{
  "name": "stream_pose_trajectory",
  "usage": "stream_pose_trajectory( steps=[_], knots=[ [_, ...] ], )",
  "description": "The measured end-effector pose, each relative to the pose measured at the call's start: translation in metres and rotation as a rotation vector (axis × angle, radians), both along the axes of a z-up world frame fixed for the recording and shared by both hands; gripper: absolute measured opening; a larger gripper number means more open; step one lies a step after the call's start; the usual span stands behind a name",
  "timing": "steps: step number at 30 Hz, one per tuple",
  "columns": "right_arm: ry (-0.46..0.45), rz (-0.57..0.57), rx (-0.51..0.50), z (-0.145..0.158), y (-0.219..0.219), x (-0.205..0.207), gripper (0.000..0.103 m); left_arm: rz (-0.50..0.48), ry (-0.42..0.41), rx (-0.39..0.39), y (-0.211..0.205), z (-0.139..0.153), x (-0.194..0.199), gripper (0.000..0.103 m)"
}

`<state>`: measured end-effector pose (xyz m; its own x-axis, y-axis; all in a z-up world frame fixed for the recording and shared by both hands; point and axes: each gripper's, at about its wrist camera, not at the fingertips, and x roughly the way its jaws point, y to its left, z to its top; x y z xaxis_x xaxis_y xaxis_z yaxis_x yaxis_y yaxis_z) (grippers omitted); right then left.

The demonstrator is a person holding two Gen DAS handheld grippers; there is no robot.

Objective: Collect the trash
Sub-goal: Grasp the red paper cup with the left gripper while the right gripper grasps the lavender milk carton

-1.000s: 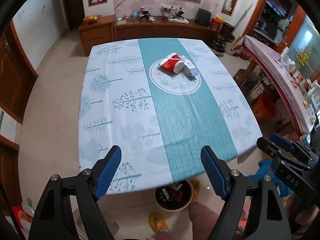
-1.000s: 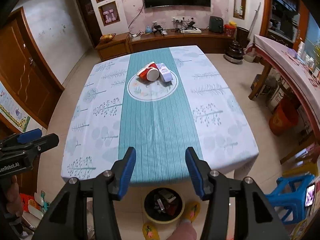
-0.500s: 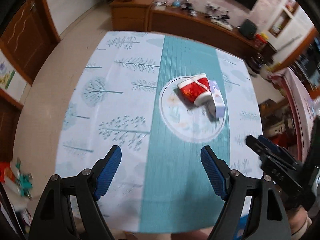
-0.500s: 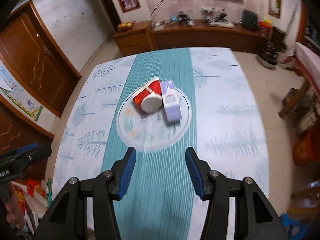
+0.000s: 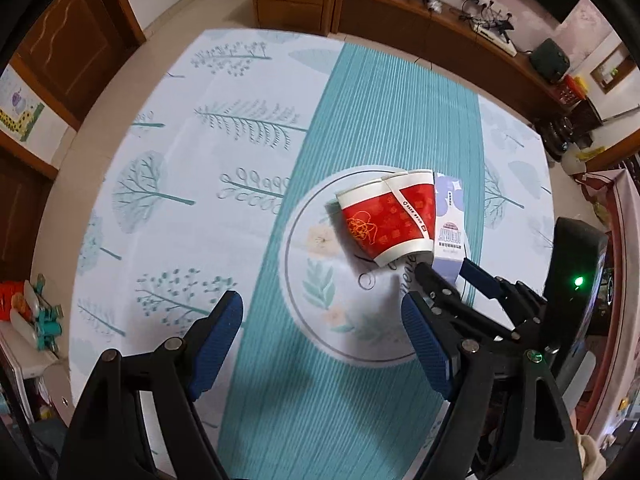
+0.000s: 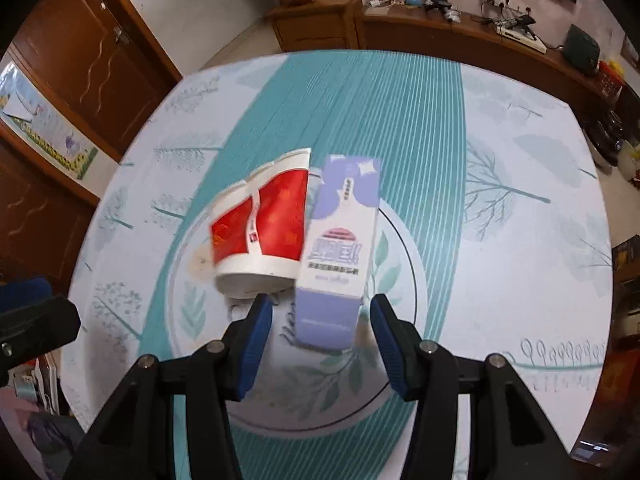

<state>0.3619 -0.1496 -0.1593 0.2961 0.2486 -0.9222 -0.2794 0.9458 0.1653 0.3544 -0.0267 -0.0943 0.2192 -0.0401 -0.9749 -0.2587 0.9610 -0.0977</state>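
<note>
At the bottom of the right wrist view we see the right tongs (image 6: 318,334) with their blue pads apart. The near end of the purple carton (image 6: 340,256) sits between the pads, but a gap shows on each side, so they grip nothing. The carton lies flat, and its long axis runs from the lower centre of the frame up toward the top, only a little tilted; its darker purple end points at us, and its paler far end points away.

Just left of the carton, and touching it, lies the red paper cup (image 6: 262,236) on its side. It looks crushed. Its white rim faces the lower left of the frame, and its long axis runs almost parallel to the carton.

In the left wrist view the left tongs (image 5: 322,344) stand wide open at the bottom of the frame and hold nothing; only the cloth is between the pads. The cup and carton lie further up, right of centre.

Both things rest on the white printed circle (image 5: 308,280) of the tablecloth (image 5: 192,184), on the teal stripe in the middle of the counter.

Beyond the counter, at the top of the frame, stands a long wooden cabinet (image 6: 448,36).
</note>
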Motion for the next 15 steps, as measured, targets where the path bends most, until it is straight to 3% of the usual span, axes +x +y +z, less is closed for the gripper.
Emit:
stream_pose_trajectory(
  steps=[1,4,6,12,15],
  knots=[
    [0.008,0.003,-0.006,-0.004,-0.002,0.003,0.051,0.003,0.006,-0.004,-0.001,-0.003,0.003,0.08],
    [0.008,0.014,-0.001,-0.012,-0.01,0.007,0.037,0.013,0.026,-0.023,-0.006,-0.014,0.015,0.08],
    [0.011,0.008,0.013,-0.012,-0.017,0.01,0.036,0.019,0.043,-0.041,-0.01,-0.02,0.024,0.08],
    [0.063,0.007,0.109,-0.012,-0.03,0.02,0.038,0.039,0.052,-0.068,-0.012,-0.026,0.048,0.08],
    [0.055,0.017,0.12,-0.01,-0.029,0.022,0.047,0.064,0.062,-0.081,-0.006,-0.028,0.055,0.08]
  ],
)
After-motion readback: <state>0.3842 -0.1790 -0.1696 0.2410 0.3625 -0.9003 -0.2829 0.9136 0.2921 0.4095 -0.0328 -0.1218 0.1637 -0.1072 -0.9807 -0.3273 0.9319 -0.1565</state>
